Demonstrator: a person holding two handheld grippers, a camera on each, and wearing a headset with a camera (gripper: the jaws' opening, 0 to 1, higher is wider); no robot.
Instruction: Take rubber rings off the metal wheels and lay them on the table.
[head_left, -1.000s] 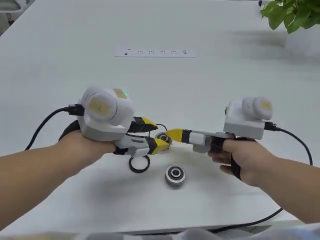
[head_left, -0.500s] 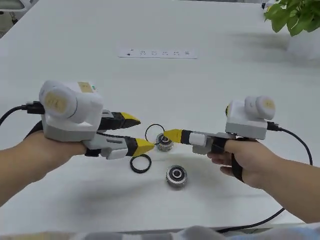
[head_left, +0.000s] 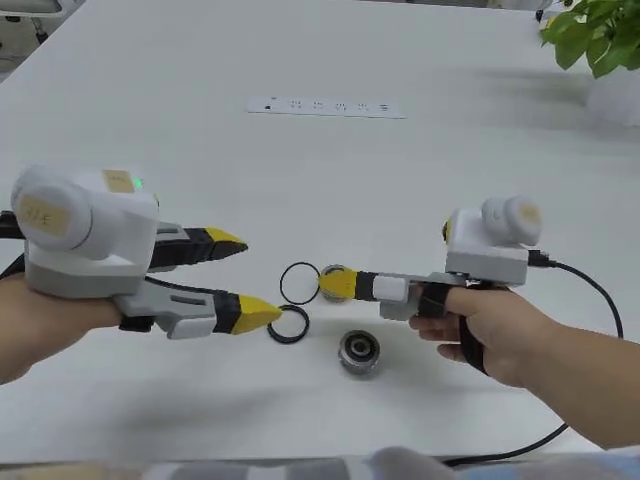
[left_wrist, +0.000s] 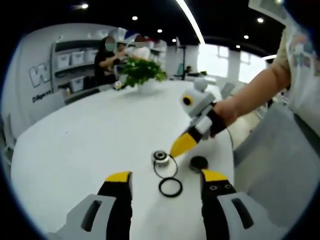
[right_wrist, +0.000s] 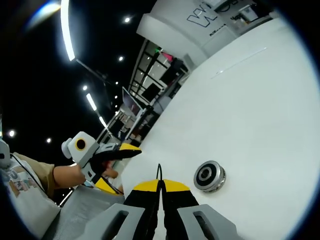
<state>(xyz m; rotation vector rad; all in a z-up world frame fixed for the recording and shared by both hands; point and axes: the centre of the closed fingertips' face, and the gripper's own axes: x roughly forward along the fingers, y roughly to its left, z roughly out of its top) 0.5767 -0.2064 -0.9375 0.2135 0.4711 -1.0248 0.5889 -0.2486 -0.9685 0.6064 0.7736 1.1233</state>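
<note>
My right gripper (head_left: 335, 285) is shut on a thin black rubber ring (head_left: 300, 282), which shows edge-on between its yellow tips (right_wrist: 159, 172). A metal wheel (head_left: 336, 270) sits just behind those tips, partly hidden, and in the right gripper view it lies bare on the table (right_wrist: 209, 176). A second wheel (head_left: 359, 351) lies nearer me. A thicker black ring (head_left: 288, 324) lies flat on the table. My left gripper (head_left: 243, 277) is open and holds nothing, to the left of the rings. In its own view the left gripper (left_wrist: 166, 176) faces the ring (left_wrist: 170, 187) and the wheel (left_wrist: 160, 156).
A white power strip (head_left: 325, 105) lies far back on the white table (head_left: 200, 130). A potted plant (head_left: 595, 30) stands at the back right. The right gripper's black cable (head_left: 590, 290) trails toward the front edge. People stand by shelves beyond the table (left_wrist: 117, 50).
My left gripper has drawn back to the left, away from the wheel, with its jaws spread. The thin ring now hangs clear of the wheel in the right gripper's tips.
</note>
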